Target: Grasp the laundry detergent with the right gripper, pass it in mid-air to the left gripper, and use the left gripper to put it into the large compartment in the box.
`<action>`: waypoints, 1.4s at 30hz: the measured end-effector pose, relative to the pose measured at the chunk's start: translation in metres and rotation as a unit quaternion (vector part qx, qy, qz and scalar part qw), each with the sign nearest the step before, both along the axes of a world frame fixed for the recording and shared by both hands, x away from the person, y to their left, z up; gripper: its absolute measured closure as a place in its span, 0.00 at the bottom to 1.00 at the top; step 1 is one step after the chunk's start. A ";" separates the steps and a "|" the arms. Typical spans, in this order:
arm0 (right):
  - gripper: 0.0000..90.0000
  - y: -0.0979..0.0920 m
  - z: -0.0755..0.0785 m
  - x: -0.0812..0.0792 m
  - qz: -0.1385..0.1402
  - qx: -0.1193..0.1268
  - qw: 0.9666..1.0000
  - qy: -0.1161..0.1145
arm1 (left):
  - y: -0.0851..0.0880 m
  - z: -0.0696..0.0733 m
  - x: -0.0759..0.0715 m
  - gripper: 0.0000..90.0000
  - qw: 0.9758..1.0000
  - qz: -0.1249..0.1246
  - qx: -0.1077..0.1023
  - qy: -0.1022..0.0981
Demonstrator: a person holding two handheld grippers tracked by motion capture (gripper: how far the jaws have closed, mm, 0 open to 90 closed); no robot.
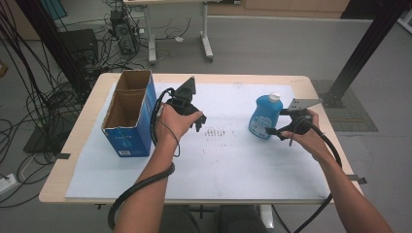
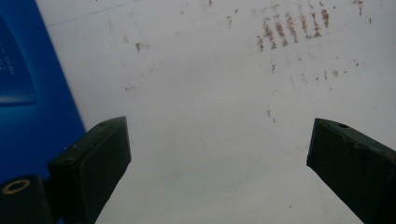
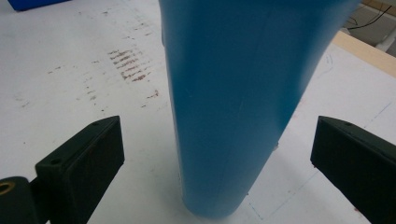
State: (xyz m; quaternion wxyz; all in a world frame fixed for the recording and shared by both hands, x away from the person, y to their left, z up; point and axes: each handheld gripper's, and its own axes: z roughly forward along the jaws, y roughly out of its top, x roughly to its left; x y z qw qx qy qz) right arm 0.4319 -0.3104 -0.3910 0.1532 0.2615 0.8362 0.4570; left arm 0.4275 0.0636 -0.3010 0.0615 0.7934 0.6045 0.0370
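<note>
The right hand-held gripper (image 1: pixel 273 130) stands with its jaws wide apart, one on each side of the blue bottle (image 1: pixel 265 116), not touching it; in the right gripper view the bottle (image 3: pixel 233 102) stands upright between them on the white sheet. The left hand-held gripper (image 1: pixel 197 119) is also spread open over bare sheet, holding nothing, just beside the blue cardboard box (image 1: pixel 130 114), whose wall shows at the edge of the left gripper view (image 2: pixel 28 93). The grasp looks about to be made but is not yet done; closing on the bottle and lifting it are left, and perhaps it goes into the open-topped box, though that is a guess. The tabletop (image 1: pixel 73 145) is pale wood under a white sheet (image 1: pixel 218 165) with rusty smudges at the middle. Around it lie a grey floor, tangled cables and another table's legs
</note>
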 end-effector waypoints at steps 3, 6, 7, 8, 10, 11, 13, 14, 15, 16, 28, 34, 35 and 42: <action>0.03 0.002 -0.003 0.001 -0.002 0.005 1.000 -0.004 | 0.001 -0.001 0.000 0.07 1.000 0.001 0.001 0.000; 0.03 0.005 -0.007 0.002 -0.007 0.010 1.000 -0.007 | 0.000 -0.001 0.001 0.07 1.000 0.000 0.003 0.003; 0.03 0.007 -0.008 0.002 -0.010 0.010 1.000 -0.007 | 0.000 -0.002 0.001 0.07 1.000 -0.001 0.003 0.004; 0.03 0.008 -0.009 0.003 -0.013 0.011 1.000 -0.009 | 0.000 -0.002 0.001 0.07 1.000 -0.001 0.002 0.003; 0.03 0.009 -0.010 0.003 -0.013 0.014 1.000 -0.012 | 0.000 -0.003 0.001 0.07 1.000 -0.002 0.003 0.005; 0.02 0.010 -0.011 0.004 -0.015 0.017 1.000 -0.014 | -0.001 -0.003 0.001 0.07 1.000 -0.003 0.002 0.005; 0.02 0.012 -0.013 0.005 -0.016 0.018 1.000 -0.014 | -0.002 -0.003 0.001 0.07 1.000 -0.003 0.002 0.005; 0.02 0.012 -0.014 0.005 -0.017 0.019 1.000 -0.015 | -0.002 -0.003 0.001 0.07 1.000 -0.003 0.002 0.006; 0.02 0.013 -0.015 0.005 -0.019 0.021 1.000 -0.014 | -0.002 -0.003 0.001 0.07 1.000 -0.005 0.003 0.006; 0.02 0.014 -0.016 0.006 -0.019 0.022 0.999 -0.014 | -0.002 -0.003 0.001 0.07 1.000 -0.004 0.003 0.005; 0.02 0.020 -0.019 0.008 -0.024 0.038 0.999 -0.022 | 0.001 -0.003 0.002 0.07 1.000 -0.001 0.001 0.004; 0.02 0.020 -0.019 0.008 -0.023 0.044 0.999 -0.022 | 0.000 -0.003 0.002 0.07 1.000 0.000 0.003 0.005; 0.02 0.021 -0.019 0.008 -0.023 0.044 0.999 -0.023 | 0.000 -0.003 0.002 0.07 1.000 -0.001 0.003 0.005; 0.02 0.022 -0.019 0.008 -0.023 0.046 0.998 -0.026 | -0.001 -0.002 0.002 0.07 1.000 -0.002 0.004 0.004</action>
